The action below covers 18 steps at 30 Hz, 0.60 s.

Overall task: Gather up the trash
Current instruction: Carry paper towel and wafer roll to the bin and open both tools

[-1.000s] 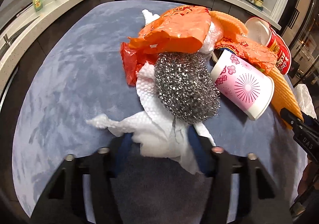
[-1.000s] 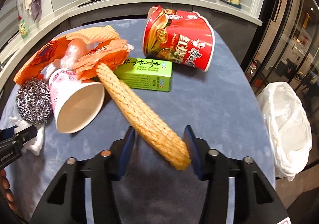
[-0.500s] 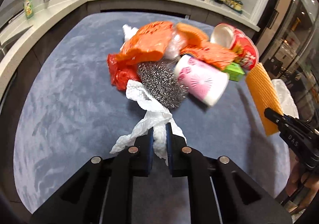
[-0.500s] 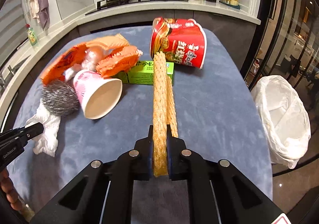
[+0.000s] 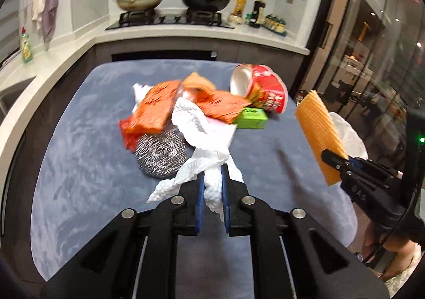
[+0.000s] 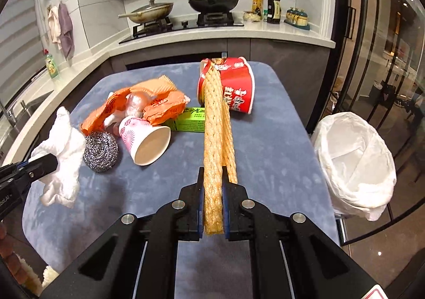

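Note:
My left gripper point(image 5: 212, 175) is shut on a crumpled white paper towel point(image 5: 204, 134), which hangs lifted above the table; the right wrist view shows this gripper point(image 6: 43, 163) and towel point(image 6: 63, 144) at far left. My right gripper point(image 6: 212, 175) is shut on a long orange foam net sleeve point(image 6: 215, 123), raised off the table and pointing away. From the left wrist, that gripper point(image 5: 332, 159) and sleeve point(image 5: 316, 129) appear at right. On the table lie a steel scourer point(image 6: 101, 148), a pink paper cup point(image 6: 143, 139), a green box point(image 6: 190, 118), a red noodle cup point(image 6: 236, 86) and orange wrappers point(image 6: 122, 105).
A bin with a white liner point(image 6: 353, 160) stands on the floor just right of the blue-grey table point(image 6: 276, 166). A kitchen counter with a stove and pans point(image 6: 186, 22) runs behind and along the left. Glass doors point(image 6: 385, 59) stand at right.
Both grippers went from open to shut, the left on the paper towel and the right on the foam sleeve, and both have risen and pulled back, lifting them off the table.

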Available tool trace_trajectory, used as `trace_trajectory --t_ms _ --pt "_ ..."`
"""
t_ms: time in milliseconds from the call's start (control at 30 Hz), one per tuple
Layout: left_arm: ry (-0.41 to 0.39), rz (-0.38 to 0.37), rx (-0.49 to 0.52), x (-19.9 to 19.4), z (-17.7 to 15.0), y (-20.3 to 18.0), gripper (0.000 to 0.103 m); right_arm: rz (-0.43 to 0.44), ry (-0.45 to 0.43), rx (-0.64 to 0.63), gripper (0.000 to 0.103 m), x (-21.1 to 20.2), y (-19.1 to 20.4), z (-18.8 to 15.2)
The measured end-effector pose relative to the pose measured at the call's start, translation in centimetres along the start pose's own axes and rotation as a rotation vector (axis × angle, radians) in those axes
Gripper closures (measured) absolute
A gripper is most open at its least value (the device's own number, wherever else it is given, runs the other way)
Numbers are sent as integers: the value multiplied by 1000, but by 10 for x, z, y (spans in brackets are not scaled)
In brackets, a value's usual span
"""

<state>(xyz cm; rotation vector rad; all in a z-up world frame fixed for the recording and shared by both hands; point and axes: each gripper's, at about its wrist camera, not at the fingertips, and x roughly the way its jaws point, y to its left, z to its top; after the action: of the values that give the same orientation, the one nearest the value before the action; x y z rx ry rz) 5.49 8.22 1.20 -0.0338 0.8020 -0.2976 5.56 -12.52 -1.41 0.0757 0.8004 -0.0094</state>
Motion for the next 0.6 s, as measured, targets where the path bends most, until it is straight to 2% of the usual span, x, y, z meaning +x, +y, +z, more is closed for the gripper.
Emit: trace_trajectory --t_ms 300,600 --pt "-26 -104 115 0 17 -61 92 -58 -53 60 93 -29 -35 -5" --pt "-18 -241 261 35 36 -151 92 -214 -74 195 93 -41 -123 -13"
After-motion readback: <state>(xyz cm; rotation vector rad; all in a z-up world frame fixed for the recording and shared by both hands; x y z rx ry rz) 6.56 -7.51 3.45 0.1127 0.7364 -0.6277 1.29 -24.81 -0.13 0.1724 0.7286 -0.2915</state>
